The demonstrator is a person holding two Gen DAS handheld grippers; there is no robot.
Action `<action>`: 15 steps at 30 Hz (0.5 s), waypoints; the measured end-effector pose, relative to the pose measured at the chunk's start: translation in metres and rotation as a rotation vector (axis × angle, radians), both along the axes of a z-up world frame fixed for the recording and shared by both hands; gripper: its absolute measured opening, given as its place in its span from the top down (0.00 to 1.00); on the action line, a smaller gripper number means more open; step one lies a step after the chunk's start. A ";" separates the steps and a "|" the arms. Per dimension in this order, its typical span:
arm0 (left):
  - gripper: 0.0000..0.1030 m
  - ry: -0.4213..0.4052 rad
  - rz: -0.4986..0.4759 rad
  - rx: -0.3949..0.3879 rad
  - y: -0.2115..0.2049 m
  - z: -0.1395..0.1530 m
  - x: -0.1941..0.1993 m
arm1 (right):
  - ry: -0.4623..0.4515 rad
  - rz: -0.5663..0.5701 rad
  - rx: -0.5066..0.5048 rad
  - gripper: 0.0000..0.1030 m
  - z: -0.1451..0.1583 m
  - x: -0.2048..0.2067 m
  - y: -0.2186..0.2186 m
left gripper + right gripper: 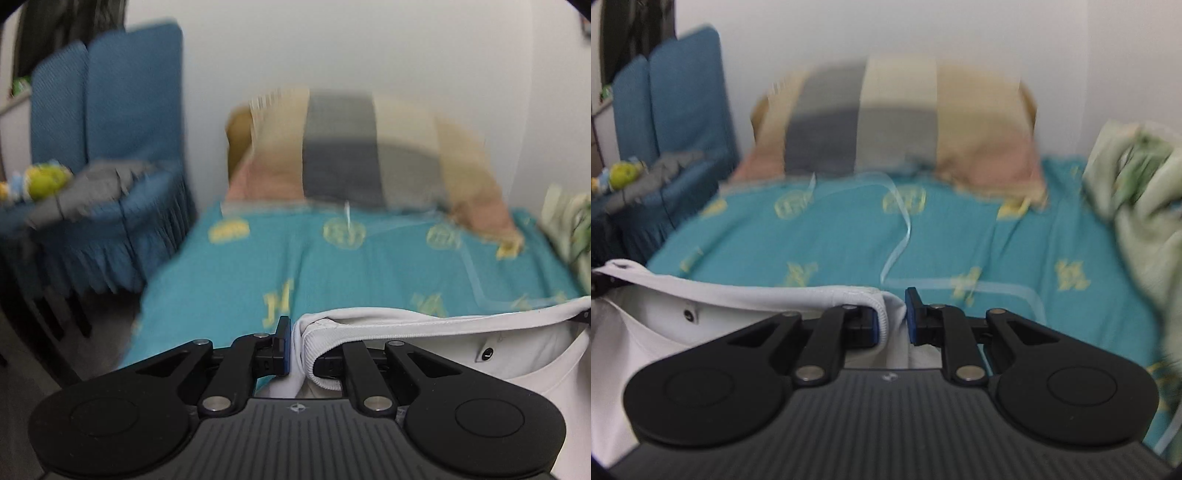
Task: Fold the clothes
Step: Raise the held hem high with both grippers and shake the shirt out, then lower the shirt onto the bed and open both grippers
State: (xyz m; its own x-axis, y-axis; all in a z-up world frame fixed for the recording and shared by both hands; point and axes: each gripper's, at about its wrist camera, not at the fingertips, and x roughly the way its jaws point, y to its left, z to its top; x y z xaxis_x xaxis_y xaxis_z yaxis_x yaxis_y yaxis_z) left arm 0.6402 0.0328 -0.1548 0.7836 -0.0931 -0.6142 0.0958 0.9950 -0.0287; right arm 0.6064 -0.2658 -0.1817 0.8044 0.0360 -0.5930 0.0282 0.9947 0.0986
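Across the lower half of the left wrist view, the left gripper (298, 349) is pinched narrow on the ribbed edge of a white garment (461, 354), which fills the lower right of the frame and runs off toward the right edge, where a dark clip of the other tool shows. Above the cloth spreads a teal bedsheet (369, 266) with yellow motifs; a striped pillow (351, 155) leans on the wall at upper centre, a blue chair (110, 122) stands at upper left, and a pale green blanket (569, 229) crowds the right edge. Blur softens the background. From the right wrist view, the right gripper (894, 317) likewise clamps a narrow hold on the white garment (738, 295), whose hem stretches away to the lower left of the frame. The teal bedsheet (960, 240) lies beyond it, crossed by a thin translucent ribbon (905, 229), with the pale green blanket (1137, 192) heaped at right. The garment appears to be held taut between both tools over the near edge of the bed; laying it down well would likely call for even tension, level hands, and a spot clear of the ribbon and blanket.
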 end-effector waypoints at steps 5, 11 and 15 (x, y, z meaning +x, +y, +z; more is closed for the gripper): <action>0.85 0.080 -0.039 -0.054 0.007 -0.049 0.020 | 0.115 0.028 0.156 0.80 -0.042 0.018 -0.017; 0.54 0.034 -0.112 -0.049 0.023 -0.040 0.011 | 0.134 0.105 0.352 0.59 -0.043 0.010 -0.036; 0.26 0.032 -0.161 -0.096 0.031 -0.019 0.000 | 0.118 0.101 0.384 0.19 -0.034 0.003 -0.037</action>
State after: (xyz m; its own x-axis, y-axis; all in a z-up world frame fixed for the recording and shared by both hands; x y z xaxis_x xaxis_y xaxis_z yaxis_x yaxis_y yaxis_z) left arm 0.6399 0.0639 -0.1741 0.7340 -0.2752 -0.6209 0.2515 0.9594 -0.1278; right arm 0.6095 -0.3026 -0.2160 0.7128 0.3483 -0.6088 -0.0346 0.8844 0.4654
